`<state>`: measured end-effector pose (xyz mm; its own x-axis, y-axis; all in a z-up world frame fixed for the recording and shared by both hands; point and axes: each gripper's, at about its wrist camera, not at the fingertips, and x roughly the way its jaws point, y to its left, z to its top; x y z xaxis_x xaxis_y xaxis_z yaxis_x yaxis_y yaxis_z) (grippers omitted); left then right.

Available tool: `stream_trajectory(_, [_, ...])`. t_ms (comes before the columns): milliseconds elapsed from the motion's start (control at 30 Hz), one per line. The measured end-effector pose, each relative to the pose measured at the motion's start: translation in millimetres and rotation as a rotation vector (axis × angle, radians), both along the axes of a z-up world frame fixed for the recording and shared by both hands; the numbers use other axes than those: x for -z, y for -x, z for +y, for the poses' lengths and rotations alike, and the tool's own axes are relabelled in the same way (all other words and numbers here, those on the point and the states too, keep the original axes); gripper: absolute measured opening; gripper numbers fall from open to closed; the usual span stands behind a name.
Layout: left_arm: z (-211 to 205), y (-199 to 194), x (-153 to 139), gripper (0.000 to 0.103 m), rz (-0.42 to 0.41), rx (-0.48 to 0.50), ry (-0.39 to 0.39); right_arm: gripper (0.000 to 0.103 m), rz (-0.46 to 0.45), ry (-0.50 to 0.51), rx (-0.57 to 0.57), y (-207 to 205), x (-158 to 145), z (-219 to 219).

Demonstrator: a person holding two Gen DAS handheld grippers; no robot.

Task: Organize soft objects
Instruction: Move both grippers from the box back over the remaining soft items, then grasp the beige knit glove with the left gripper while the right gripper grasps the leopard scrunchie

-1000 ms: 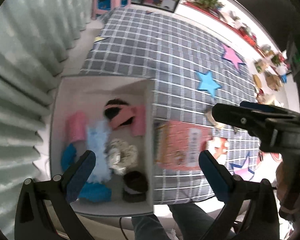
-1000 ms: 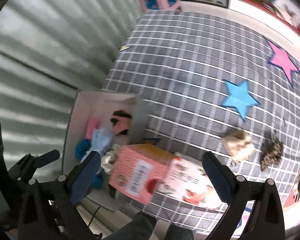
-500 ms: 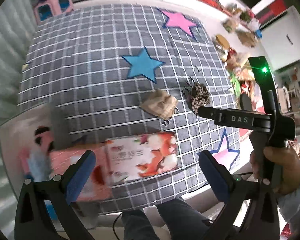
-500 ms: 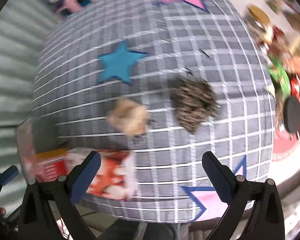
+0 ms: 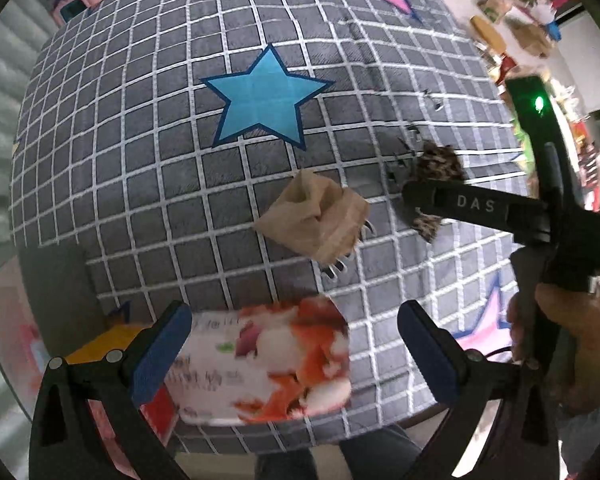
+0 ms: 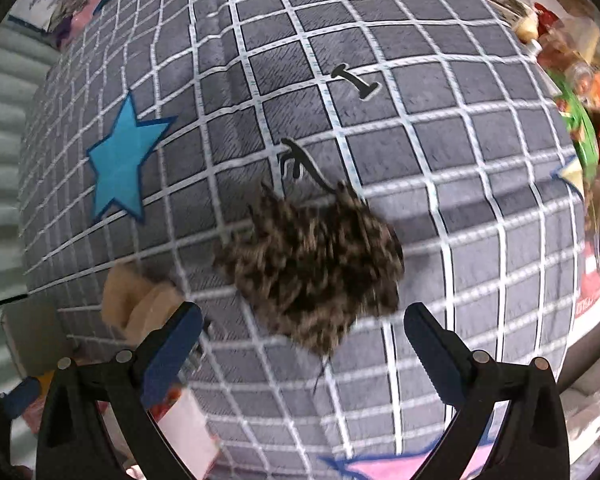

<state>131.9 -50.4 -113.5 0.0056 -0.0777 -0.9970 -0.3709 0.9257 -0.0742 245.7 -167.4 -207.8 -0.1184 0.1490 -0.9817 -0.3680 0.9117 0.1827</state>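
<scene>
Leopard-print scrunchie (image 6: 312, 268) lies on the grey checked cloth (image 6: 440, 152) covering the surface, just ahead of the right tongs (image 6: 302, 340), which are spread wide and hold nothing. Beside it sits a tan scrunchie (image 5: 316, 218). Left tongs (image 5: 294, 346) are spread too, empty, above a pink-and-white printed packet (image 5: 276, 364).

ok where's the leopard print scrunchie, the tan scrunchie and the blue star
leopard print scrunchie (image 6: 312, 268), right wrist view, middle of its ruffled fabric
tan scrunchie (image 5: 314, 216), left wrist view, centre of the folded cloth
blue star (image 5: 262, 98), left wrist view, middle of the star patch
</scene>
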Motion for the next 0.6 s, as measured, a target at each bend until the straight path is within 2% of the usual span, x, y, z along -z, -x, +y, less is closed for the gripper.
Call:
stream_trajectory(167, [-5.5,-20.7,28.8,0.103,0.031,0.023,-0.029,0.102,0.002,0.032,-0.014,-10.9,16.1,5.0])
stream_trajectory(333, [-3.7,-34.4,59.1,0.103,0.070,0.031,-0.039,0.100,0.019,0.017,-0.018,-23.4,21.0,-1.6])
stream_trajectory(367, [-3.0,-36.0,62.9,0.103,0.075,0.030,-0.037,0.098,0.017,0.018,-0.029,-26.8,19.7,-7.4])
stream_trajectory(400, [-2.1,-38.0,67.5,0.103,0.082,0.028,-0.036,0.089,0.011,0.021,-0.040,-30.6,18.3,-12.1])
stream_trajectory(600, [-1.4,-50.9,84.7,0.103,0.098,0.035,-0.041,0.059,0.020,-0.005,-0.038,-37.6,12.4,-34.7])
